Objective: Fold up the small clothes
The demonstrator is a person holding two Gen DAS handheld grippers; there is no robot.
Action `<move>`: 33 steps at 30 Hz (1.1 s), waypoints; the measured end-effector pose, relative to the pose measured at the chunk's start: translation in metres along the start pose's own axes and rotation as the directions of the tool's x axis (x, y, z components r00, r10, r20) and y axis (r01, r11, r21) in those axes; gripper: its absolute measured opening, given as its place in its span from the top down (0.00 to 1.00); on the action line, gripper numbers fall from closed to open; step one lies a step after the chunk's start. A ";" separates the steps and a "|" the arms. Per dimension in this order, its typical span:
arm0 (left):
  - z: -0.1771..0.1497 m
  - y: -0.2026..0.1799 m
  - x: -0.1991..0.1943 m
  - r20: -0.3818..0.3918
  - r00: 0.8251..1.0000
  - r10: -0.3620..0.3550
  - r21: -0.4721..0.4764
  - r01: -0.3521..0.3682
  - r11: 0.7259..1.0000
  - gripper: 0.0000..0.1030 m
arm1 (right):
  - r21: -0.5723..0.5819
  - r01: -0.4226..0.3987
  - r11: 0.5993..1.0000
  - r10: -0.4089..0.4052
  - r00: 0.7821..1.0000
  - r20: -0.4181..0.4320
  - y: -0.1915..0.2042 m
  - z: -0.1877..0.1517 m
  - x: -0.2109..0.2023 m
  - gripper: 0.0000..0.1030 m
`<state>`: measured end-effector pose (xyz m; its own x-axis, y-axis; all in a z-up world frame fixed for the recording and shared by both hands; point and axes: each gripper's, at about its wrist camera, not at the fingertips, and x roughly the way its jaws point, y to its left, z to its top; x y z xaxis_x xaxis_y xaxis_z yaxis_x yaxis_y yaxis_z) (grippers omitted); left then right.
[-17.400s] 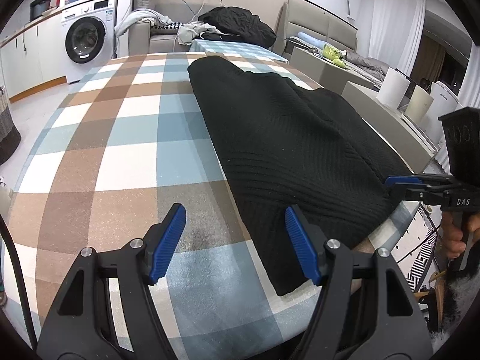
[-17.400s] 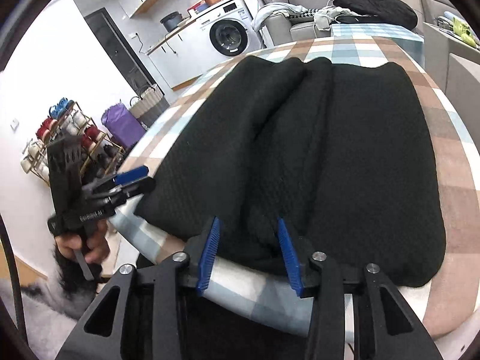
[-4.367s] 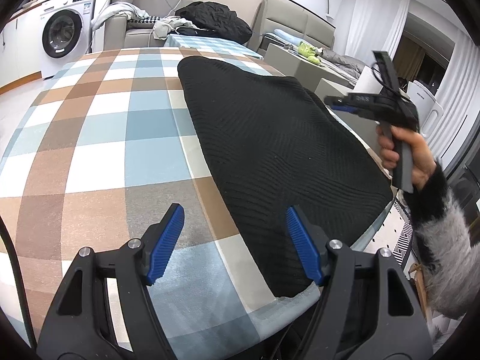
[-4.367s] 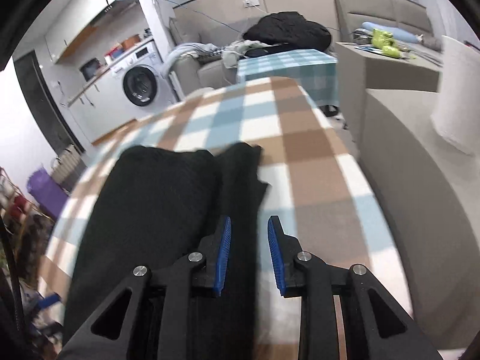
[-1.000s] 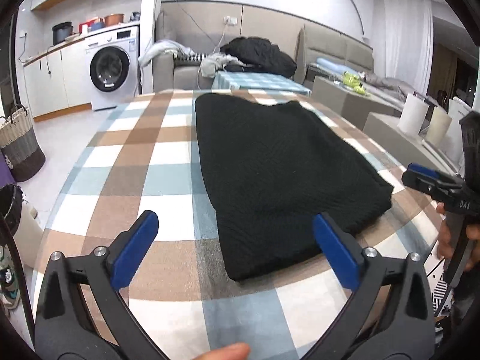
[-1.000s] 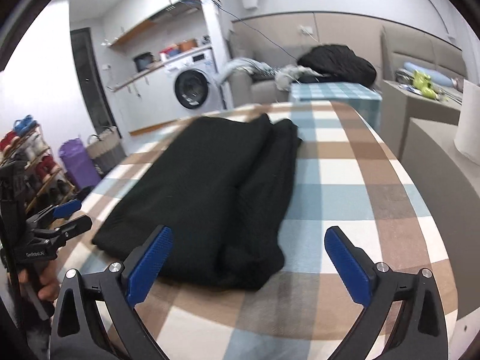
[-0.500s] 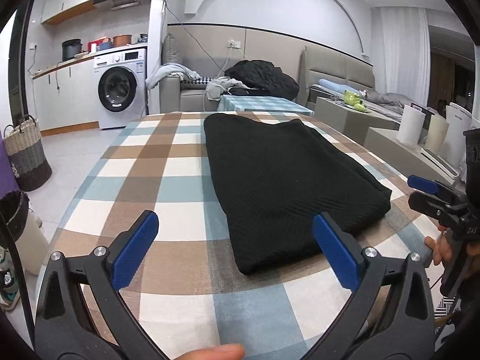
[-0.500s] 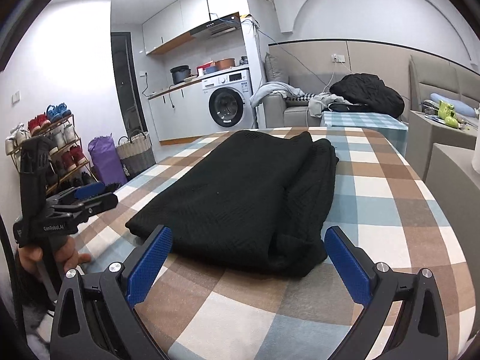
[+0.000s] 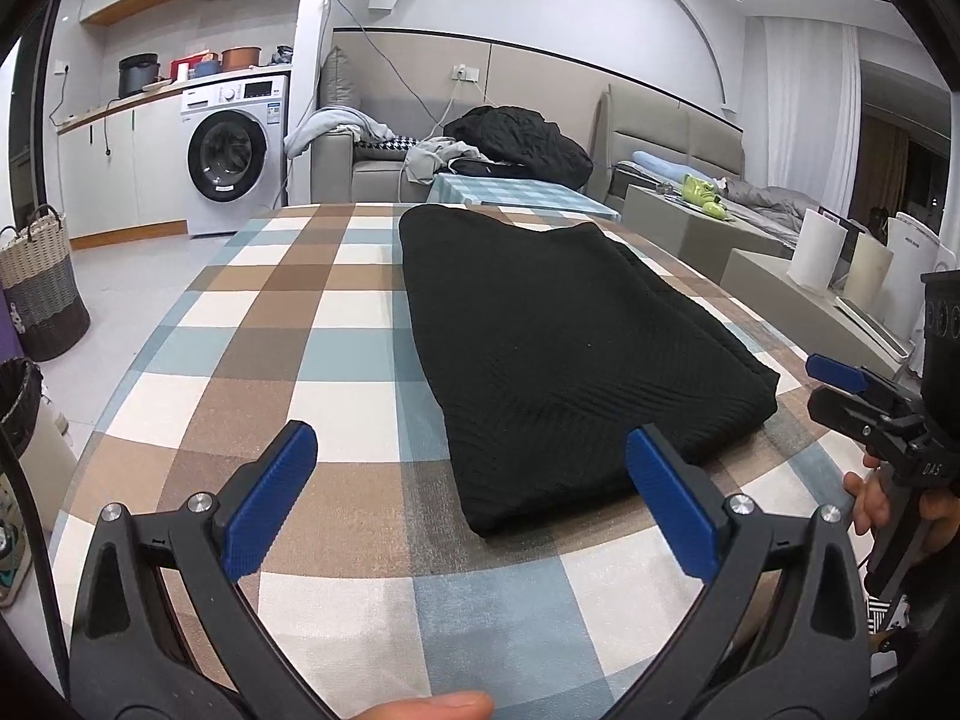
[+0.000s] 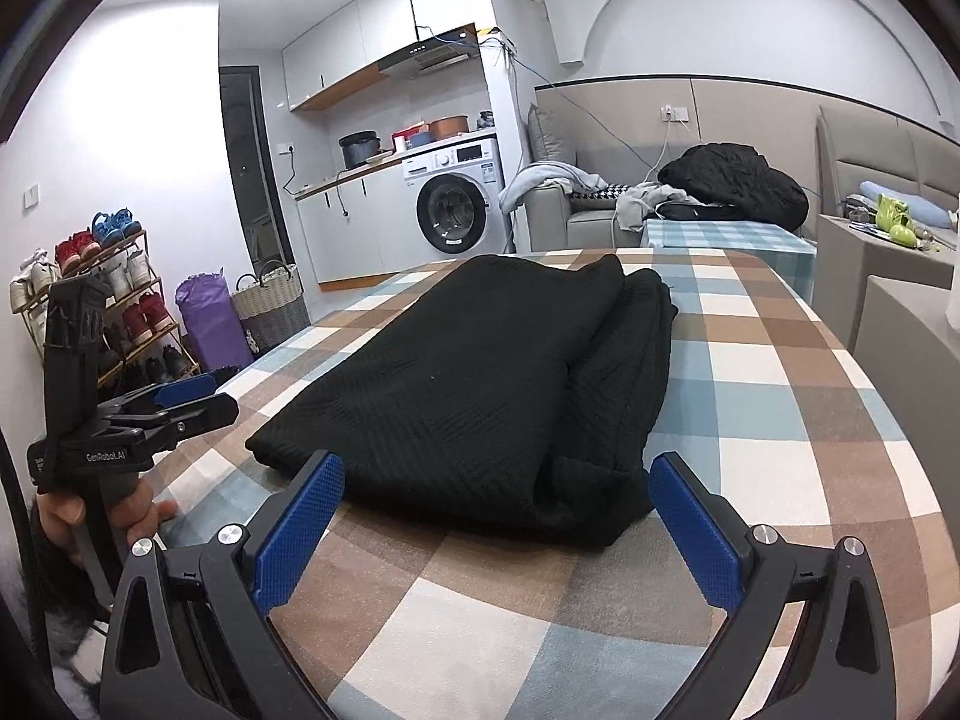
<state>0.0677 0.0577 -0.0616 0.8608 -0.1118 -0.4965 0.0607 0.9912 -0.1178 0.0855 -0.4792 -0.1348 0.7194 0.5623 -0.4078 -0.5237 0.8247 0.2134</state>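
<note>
We hold the left gripper (image 9: 471, 501) and right gripper (image 10: 495, 516) spread wide and empty, just short of the black ribbed knit garment (image 9: 564, 348) lying folded lengthwise on the checked tablecloth (image 9: 288, 324). To fold it crosswise neatly, we should pinch both near corners evenly.

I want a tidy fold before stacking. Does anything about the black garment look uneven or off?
Slightly: the black garment has an under layer sticking out past the top fold along its right side, bunched at the near corner. Otherwise it lies flat on the checked tablecloth.
</note>
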 end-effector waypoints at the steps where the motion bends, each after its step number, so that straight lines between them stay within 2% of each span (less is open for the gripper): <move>1: 0.000 0.000 0.000 0.001 1.000 0.001 -0.001 -0.001 1.000 0.01 | 0.001 0.000 1.000 0.000 1.000 0.000 0.000 0.000 0.000 0.00; 33: -0.001 0.000 0.003 -0.002 1.000 -0.002 0.007 0.002 1.000 0.01 | 0.008 0.018 1.000 -0.018 1.000 0.012 0.001 -0.001 -0.002 0.00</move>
<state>0.0694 0.0575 -0.0638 0.8594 -0.1144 -0.4983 0.0666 0.9914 -0.1127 0.0831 -0.4793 -0.1350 0.7339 0.5482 -0.4012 -0.5070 0.8351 0.2136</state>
